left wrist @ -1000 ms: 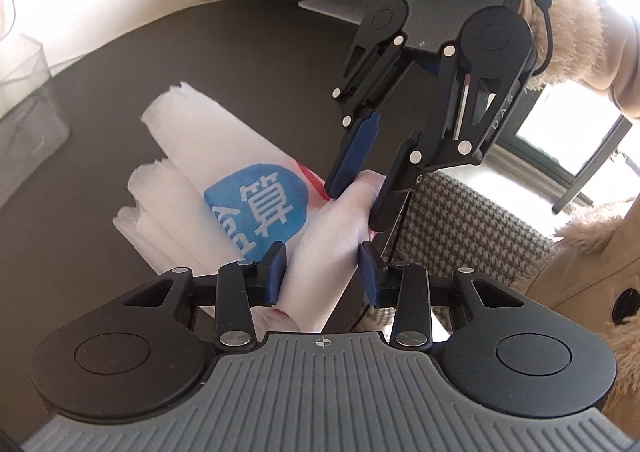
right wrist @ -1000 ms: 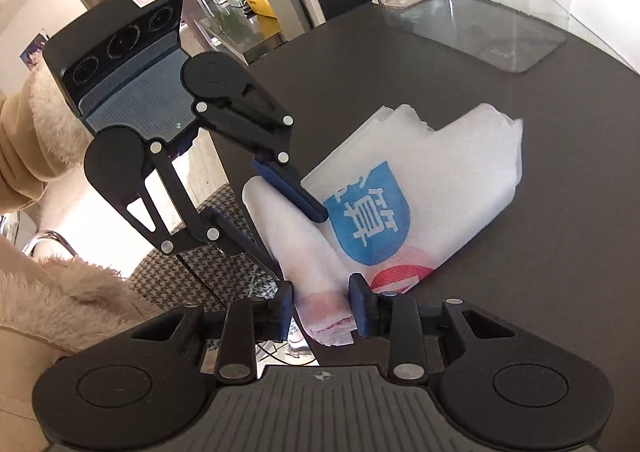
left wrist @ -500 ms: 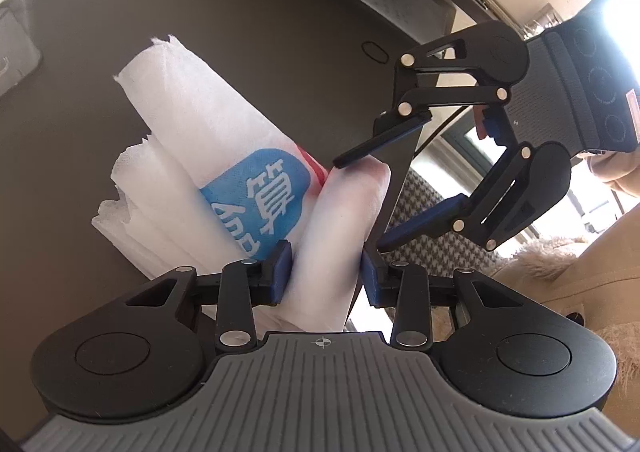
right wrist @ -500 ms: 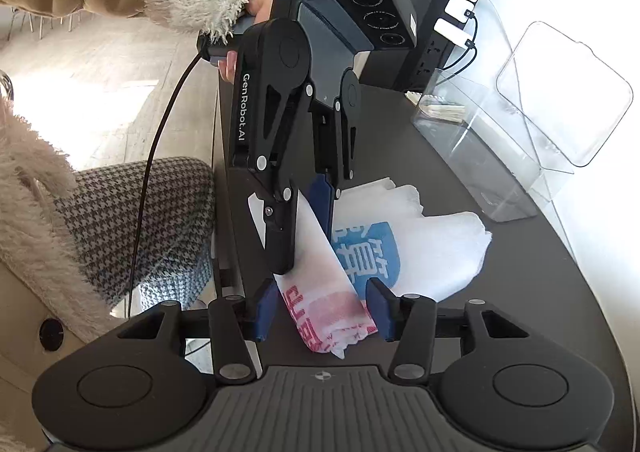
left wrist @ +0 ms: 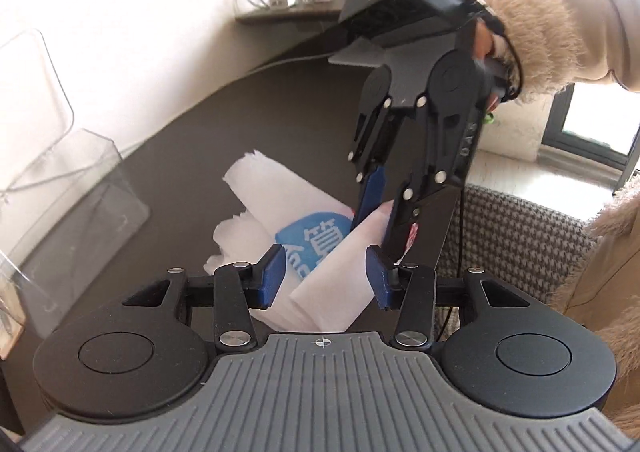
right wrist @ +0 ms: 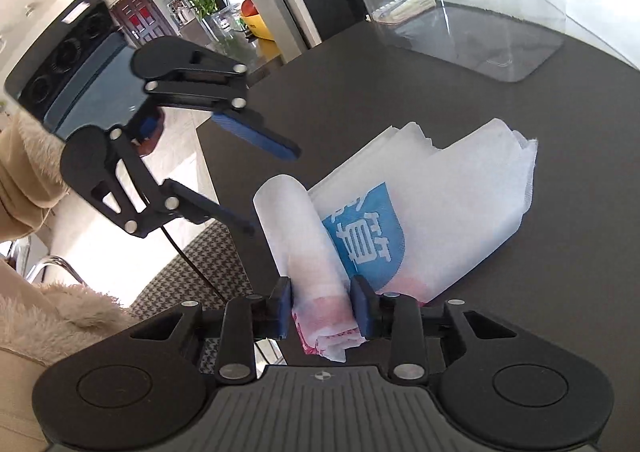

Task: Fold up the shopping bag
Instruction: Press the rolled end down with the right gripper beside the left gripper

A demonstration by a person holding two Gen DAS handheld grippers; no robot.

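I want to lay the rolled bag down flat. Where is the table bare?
Bare dark table lies between the shopping bag and the clear plastic box. The near edge is crowded: both grippers work the bag's rolled end there.

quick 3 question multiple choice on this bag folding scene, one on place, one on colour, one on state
1. Where is the clear plastic box?
a) on the dark table, beyond the shopping bag
b) on top of the bag
c) on the checked chair

2. What colour is the logo patch on the bag?
a) green
b) blue
c) yellow

3. What is the right gripper doing?
a) hanging open above the table
b) holding the box
c) shut on the bag's rolled end

Answers:
1 a: the box stands on the table's far side, apart from the bag.
2 b: the patch is blue with white characters.
3 c: its pads press both sides of the roll, the jaws having just closed further on it.
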